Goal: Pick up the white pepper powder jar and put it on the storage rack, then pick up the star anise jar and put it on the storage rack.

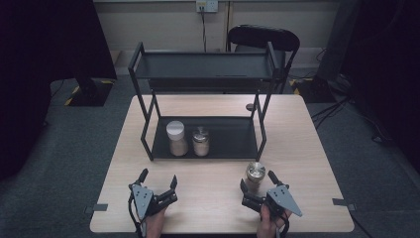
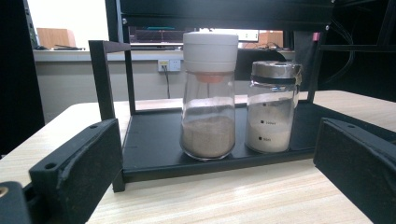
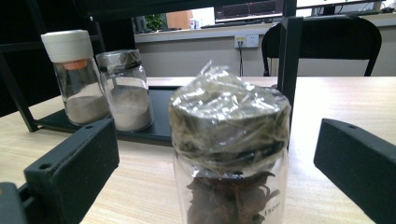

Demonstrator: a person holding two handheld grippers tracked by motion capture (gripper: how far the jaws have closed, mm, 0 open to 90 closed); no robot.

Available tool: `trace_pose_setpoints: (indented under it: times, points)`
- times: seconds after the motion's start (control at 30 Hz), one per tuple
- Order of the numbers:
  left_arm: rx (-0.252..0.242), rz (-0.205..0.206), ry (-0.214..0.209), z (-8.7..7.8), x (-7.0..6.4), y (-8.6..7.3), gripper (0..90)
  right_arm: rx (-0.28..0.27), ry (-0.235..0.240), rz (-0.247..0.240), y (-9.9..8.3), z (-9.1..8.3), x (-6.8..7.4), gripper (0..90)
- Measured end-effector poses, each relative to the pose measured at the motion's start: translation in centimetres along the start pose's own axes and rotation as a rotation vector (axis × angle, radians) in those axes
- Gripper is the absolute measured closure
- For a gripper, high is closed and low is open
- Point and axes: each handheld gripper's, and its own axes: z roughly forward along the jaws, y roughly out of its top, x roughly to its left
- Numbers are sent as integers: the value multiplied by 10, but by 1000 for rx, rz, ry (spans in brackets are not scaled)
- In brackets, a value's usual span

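A black two-tier rack [image 1: 148, 116] stands mid-table. On its lower shelf [image 2: 154, 144] stand a white-capped jar of brown powder [image 1: 177, 138] [image 2: 208, 98] and, to its right, a steel-capped jar of pale powder [image 1: 200, 141] [image 2: 273, 107]. A third jar [image 1: 255, 174] [image 3: 229, 154], with dark dried pieces inside and film over its lid, stands on the table in front of the rack. My right gripper [image 1: 257, 182] is open, one jaw on each side of this jar and clear of it. My left gripper [image 1: 158, 178] is open and empty, facing the two shelf jars.
The rack's upper shelf [image 1: 203, 65] is bare. A black chair [image 1: 265, 37] stands behind the table. A small dark disc [image 1: 250, 106] lies on the table at the rack's right rear. Dark stands [image 1: 89, 89] flank the table on the floor.
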Motion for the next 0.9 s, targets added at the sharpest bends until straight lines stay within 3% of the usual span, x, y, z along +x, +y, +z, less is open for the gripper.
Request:
trace_pose_setpoints:
  times: [0.7, 0.9]
  points:
    - [2, 2, 3, 0, 0, 0, 10, 0, -14, 37, -3, 0, -2, 0]
    - [1, 2, 3, 0, 0, 0, 10, 1, -21, 8, -3, 0, 2, 0]
